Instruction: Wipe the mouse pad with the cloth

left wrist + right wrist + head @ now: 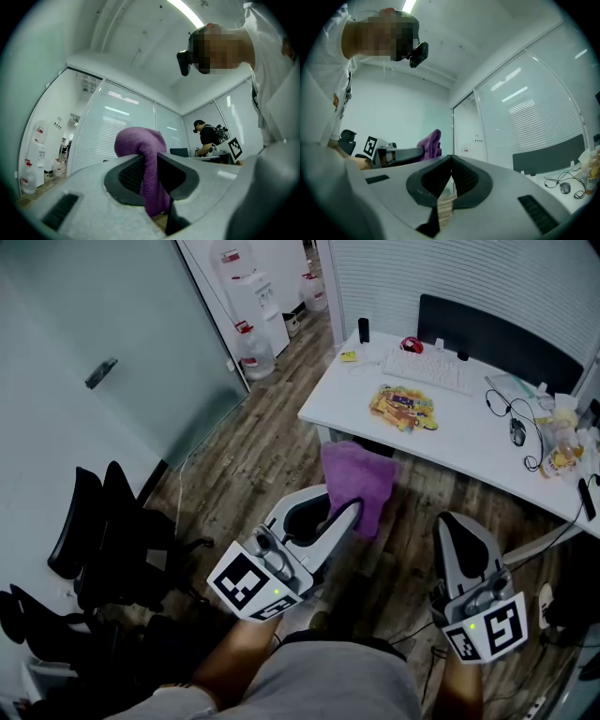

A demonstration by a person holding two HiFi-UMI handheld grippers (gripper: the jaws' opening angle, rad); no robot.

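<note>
My left gripper (343, 514) is clamped on a purple cloth (360, 480), held out in front of me with the gripper tilted a little upward. In the left gripper view the cloth runs down between the two jaws, bunches into a rounded fold above them and hangs in a strip below. My right gripper (457, 524) is beside it, well apart from the cloth, its jaws pressed together with nothing between them. Ahead of both grippers stands a white counter (466, 442). On it lies the mouse pad (404, 409), a flat sheet printed in yellow and orange, near the middle of the counter and well apart from the cloth. Just behind the mouse pad is a white keyboard (427, 369), and to its right a dark mouse (517, 432) with a looping cable. The floor (253, 460) is wood plank. Black office chairs (98, 540) stand at my left by a glass wall, and a water dispenser (260, 298) stands further back.
</note>
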